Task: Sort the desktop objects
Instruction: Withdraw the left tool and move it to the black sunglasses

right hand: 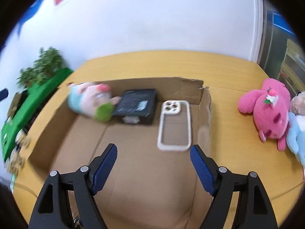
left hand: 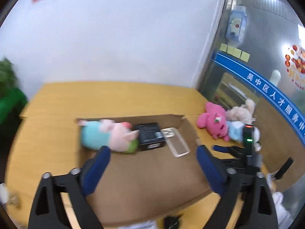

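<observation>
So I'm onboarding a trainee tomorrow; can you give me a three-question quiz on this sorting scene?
1. True or false: the phone case lies inside the cardboard box.
2. Which toy is outside the box? A) pig plush B) pink plush
3. Fill in: the left claw and right claw are both ____.

Key: 1 true; 2 B; 3 open.

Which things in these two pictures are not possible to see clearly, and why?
- Black box label: too small and blurred in both views.
- Pig toy: motion blur, face unclear.
- Light blue toy: cut by the right wrist view's edge.
- Beige toy: partly behind the pink bear.
</observation>
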The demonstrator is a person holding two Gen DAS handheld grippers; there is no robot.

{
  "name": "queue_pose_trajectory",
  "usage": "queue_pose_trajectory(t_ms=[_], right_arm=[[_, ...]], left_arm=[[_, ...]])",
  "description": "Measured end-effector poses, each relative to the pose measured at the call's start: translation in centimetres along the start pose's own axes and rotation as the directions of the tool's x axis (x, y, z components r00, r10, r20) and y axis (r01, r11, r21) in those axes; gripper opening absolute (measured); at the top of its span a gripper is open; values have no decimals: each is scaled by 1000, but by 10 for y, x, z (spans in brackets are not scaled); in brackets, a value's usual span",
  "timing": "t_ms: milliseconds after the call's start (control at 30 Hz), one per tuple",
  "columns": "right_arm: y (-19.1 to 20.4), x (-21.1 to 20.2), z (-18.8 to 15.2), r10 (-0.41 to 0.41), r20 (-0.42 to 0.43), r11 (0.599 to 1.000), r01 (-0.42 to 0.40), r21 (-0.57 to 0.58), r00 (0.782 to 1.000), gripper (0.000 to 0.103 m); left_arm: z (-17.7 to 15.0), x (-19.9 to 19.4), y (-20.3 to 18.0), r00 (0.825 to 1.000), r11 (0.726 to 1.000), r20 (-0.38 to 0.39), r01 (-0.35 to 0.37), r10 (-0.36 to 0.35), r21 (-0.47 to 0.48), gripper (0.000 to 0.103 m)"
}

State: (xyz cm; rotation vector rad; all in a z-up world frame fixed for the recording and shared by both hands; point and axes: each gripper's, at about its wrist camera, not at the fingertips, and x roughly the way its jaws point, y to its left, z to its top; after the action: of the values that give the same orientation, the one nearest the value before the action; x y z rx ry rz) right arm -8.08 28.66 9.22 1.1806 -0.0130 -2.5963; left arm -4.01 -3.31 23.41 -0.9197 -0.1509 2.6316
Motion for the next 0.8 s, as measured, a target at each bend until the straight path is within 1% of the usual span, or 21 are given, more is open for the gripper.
queue_pose_trajectory(t_ms=[33,67,133,200,267,333,400,467,500,533,600,633,667,700,733,767,800], right_arm=[[16,-9,-3,9,9,1000,-9,-3,1000,79],[19,-16,-14,19,15,1000,-19,-2,1000,79],[37,-32,-30,51,23,999,-51,-9,998,79],[52,-36,-55,88,10,996,-88,-19,996,79],[72,-39,-80,143,-7,989,-144,-26,990,79],[84,-34,-101,185,-34,983,-185,-6,982,79],[87,-29,-119,222,-66,975,-220,35,973,79],[85,-22,-132,256,-86,965,-249,81,963,79],[83,-18,-137,263,-91,962,-254,105,960,79],[82,-16,-142,271,-93,957,-258,132,958,79],[78,-13,-149,304,-96,942,-284,178,948,79],[76,-11,-151,322,-98,934,-299,194,942,79],[75,-9,-153,348,-99,923,-322,211,932,79],[76,-7,-155,369,-96,913,-342,220,924,79],[77,-6,-156,397,-88,901,-370,226,914,79],[79,-4,-156,408,-86,897,-382,221,909,79],[82,-3,-157,406,-89,900,-381,214,909,79]], left_arm=[[-11,-15,1,1000,1000,8,-24,24,1,102],[-21,-29,4,999,999,6,-39,39,-1,102],[-41,-49,11,999,999,-2,-46,46,-11,102],[-64,-61,14,1000,999,-13,-25,24,-23,102],[-92,-62,14,999,1000,-40,9,-10,-29,102],[-123,-54,14,993,998,-104,52,-55,-35,101],[-150,-41,11,982,995,-166,79,-87,-54,99],[-178,-24,3,964,990,-226,126,-139,-70,88],[-187,-17,-2,954,985,-248,152,-166,-77,77],[-197,-7,-7,939,978,-275,191,-208,-90,70],[-215,10,-16,910,964,-320,242,-265,-112,64],[-223,19,-20,900,962,-342,249,-271,-109,59],[-229,27,-25,894,964,-361,245,-264,-100,56],[-235,34,-29,891,968,-378,237,-252,-87,46],[-241,41,-33,884,968,-395,238,-251,-82,34],[-245,46,-35,876,966,-409,243,-256,-84,31],[-248,50,-36,869,965,-419,246,-262,-92,30]])
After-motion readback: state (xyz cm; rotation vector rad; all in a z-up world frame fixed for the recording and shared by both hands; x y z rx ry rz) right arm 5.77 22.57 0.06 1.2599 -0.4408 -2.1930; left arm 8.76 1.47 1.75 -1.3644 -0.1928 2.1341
